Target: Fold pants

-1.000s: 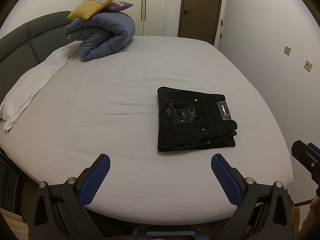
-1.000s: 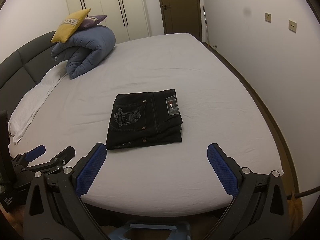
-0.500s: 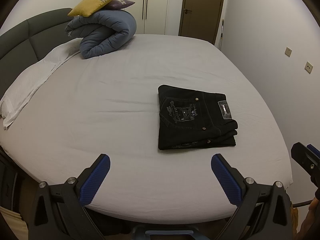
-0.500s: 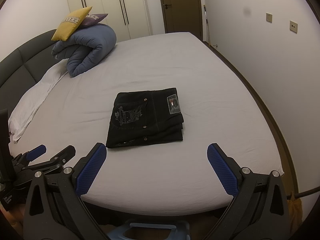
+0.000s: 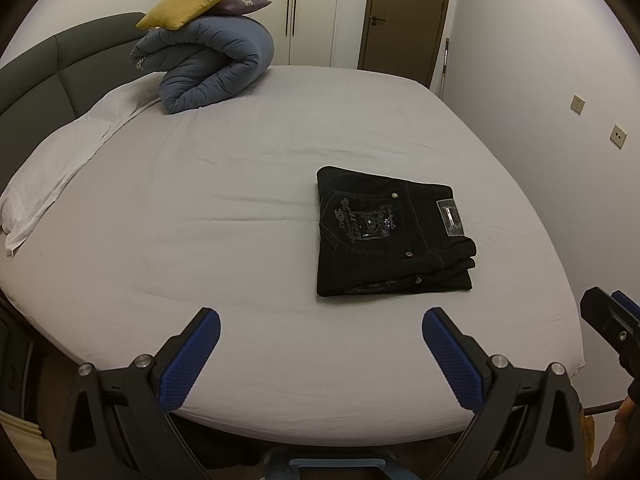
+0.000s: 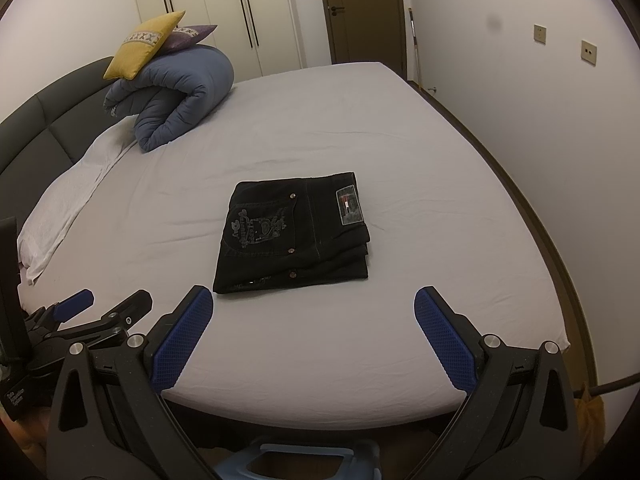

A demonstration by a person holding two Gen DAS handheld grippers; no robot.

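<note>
Barely any change against the earlier frames: both grippers sit a touch further back from the bed's near edge, view slightly raised; pants unmoved. Black pants [image 5: 390,236] lie folded into a compact, layered rectangle on the bed [image 5: 200,240], toward its near right side, well apart from both grippers. Denim-like cloth, pale stitching, embroidered back pocket, small metal rivets, rectangular waistband patch [image 6: 349,208]. Folded edges stack at the right side. Left gripper [image 5: 320,350]: fingers spread wide, nothing between them; blue pads [image 5: 188,364] with fine grid texture on black frames. Right gripper [image 6: 314,330]: same, fingers wide and empty. Sheet is pale grey, smooth, a few shallow creases. At the headboard end: a rolled blue quilted duvet [image 5: 212,68], a yellow cushion [image 5: 192,0] on top, a white pillow [image 5: 60,164] alongside
</note>
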